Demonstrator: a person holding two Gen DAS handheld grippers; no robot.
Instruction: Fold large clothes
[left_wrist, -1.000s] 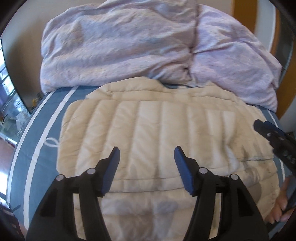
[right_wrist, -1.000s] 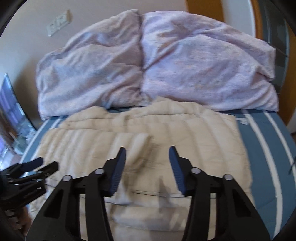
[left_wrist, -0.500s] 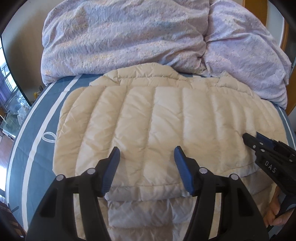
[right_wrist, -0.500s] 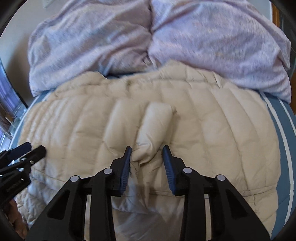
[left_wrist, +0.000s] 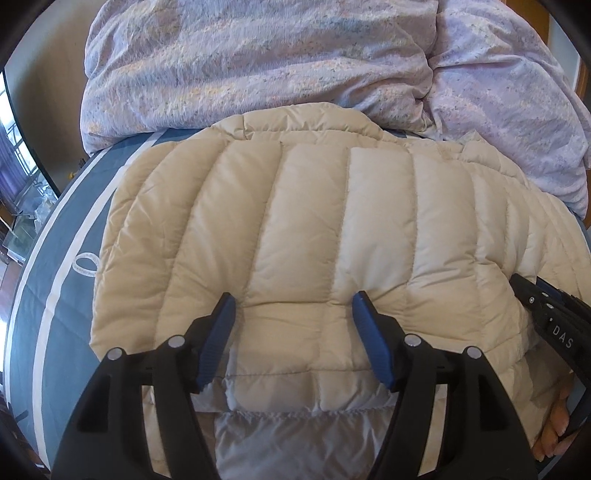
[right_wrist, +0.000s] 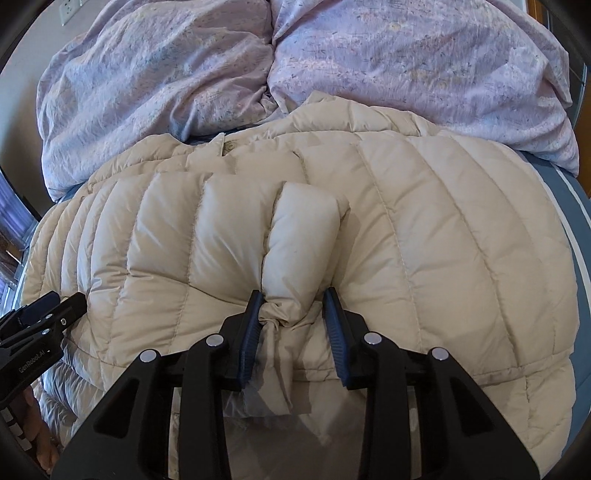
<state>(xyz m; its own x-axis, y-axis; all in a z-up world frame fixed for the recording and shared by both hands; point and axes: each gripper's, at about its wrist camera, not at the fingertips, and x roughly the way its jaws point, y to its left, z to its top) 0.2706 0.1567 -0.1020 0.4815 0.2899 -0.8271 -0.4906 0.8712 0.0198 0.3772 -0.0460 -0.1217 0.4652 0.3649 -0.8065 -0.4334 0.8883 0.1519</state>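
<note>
A cream quilted down jacket (left_wrist: 314, 229) lies spread across the bed, also in the right wrist view (right_wrist: 424, 240). My left gripper (left_wrist: 291, 306) is open, its blue fingertips pressed into the jacket's near folded edge, with padding bulging between them. My right gripper (right_wrist: 293, 302) is half closed around a puffed fold of the jacket (right_wrist: 301, 240), with both pads touching the bunched fabric. The right gripper shows at the right edge of the left wrist view (left_wrist: 550, 317); the left gripper shows at the left edge of the right wrist view (right_wrist: 37, 325).
A rumpled lilac duvet (left_wrist: 295, 55) is piled at the far side of the bed, touching the jacket's far edge. The blue sheet with white stripes (left_wrist: 55, 277) shows at the left and at the right (right_wrist: 569, 206). A wall socket (right_wrist: 72, 9) is at the upper left.
Both grippers moved down and forward onto the jacket. The right gripper narrowed around a puffed fold. The left gripper stayed open and now presses into the near edge.
</note>
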